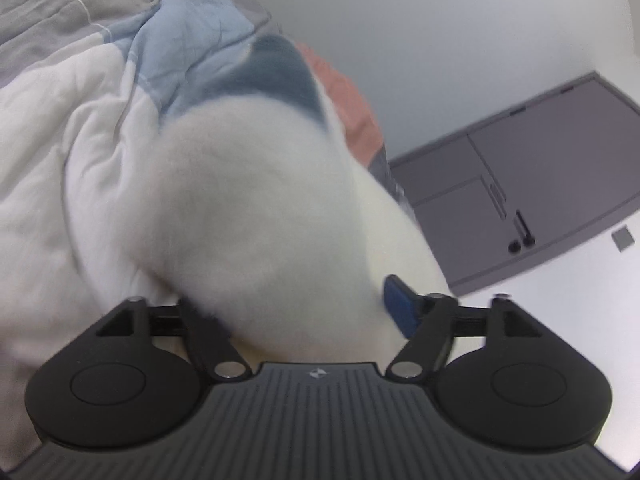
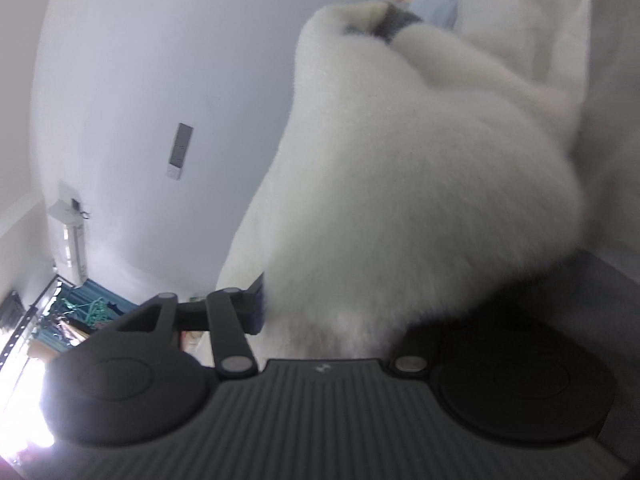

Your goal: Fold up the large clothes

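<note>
Fleecy white cloth fills both wrist views: a thick, fluffy garment (image 1: 256,208) with a dark blue-grey patch at its far end, bunched on a bed whose quilt (image 1: 60,140) shows in white, pale blue and grey panels. From the right wrist the same fluffy garment (image 2: 400,160) rises as a rounded mound just ahead of the fingers.

The left claw (image 1: 304,312) has its jaws spread wide with the fleece lying between them; one blue pad (image 1: 400,304) is visible at the edge of the pile and looks to stand just off the fabric, so I judge it no firm grip. The right claw (image 2: 340,312) is also parted, its visible blue pad (image 2: 256,304) just beside the fleece; the other finger is buried under the pile, so whether it pinches anything I cannot tell for certain.

By its look the garment is soft, bulky and fairly light, with no stiffness: it will slump and fold over itself wherever it is unsupported. The deep pile compresses, so a shallow pinch may slip out. Better holds would likely be a hem, cuff or seam edge, taken deep between the pads, at two well-separated corners.
</note>
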`<state>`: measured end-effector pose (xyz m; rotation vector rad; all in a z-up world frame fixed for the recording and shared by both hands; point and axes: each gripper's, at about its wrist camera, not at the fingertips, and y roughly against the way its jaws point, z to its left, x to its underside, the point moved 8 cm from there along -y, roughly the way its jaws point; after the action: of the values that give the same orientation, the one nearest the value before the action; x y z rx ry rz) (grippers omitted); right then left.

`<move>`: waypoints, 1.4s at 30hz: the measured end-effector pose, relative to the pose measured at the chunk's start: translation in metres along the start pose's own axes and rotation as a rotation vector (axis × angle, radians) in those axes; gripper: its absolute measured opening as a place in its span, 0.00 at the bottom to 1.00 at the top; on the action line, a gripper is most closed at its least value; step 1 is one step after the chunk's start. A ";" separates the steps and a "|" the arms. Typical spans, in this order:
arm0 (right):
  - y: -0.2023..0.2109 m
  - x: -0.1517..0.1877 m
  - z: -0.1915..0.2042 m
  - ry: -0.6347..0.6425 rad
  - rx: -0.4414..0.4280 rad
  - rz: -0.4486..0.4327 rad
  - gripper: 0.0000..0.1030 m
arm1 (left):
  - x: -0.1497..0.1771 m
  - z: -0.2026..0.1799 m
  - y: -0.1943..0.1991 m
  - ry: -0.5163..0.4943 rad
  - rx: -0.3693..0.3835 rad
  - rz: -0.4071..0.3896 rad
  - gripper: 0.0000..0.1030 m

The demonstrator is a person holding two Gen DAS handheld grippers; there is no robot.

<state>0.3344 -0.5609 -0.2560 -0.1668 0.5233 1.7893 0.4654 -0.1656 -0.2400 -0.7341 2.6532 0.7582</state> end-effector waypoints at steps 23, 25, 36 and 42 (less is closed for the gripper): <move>0.215 0.023 0.236 0.586 -0.020 -0.202 0.59 | 0.066 -0.237 0.256 -0.762 -0.220 -0.232 0.78; 0.233 0.035 0.250 0.638 -0.010 -0.200 0.59 | 0.079 -0.250 0.277 -0.793 -0.220 -0.242 0.78; 0.293 0.101 0.283 0.836 0.065 -0.221 0.59 | 0.142 -0.265 0.355 -0.930 -0.210 -0.333 0.79; 0.308 0.122 0.283 0.868 0.098 -0.244 0.59 | 0.170 -0.263 0.384 -0.942 -0.188 -0.358 0.81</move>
<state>0.0526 -0.3912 0.0303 -0.9195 1.1424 1.3858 0.0822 -0.0972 0.0665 -0.6454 1.5789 0.9472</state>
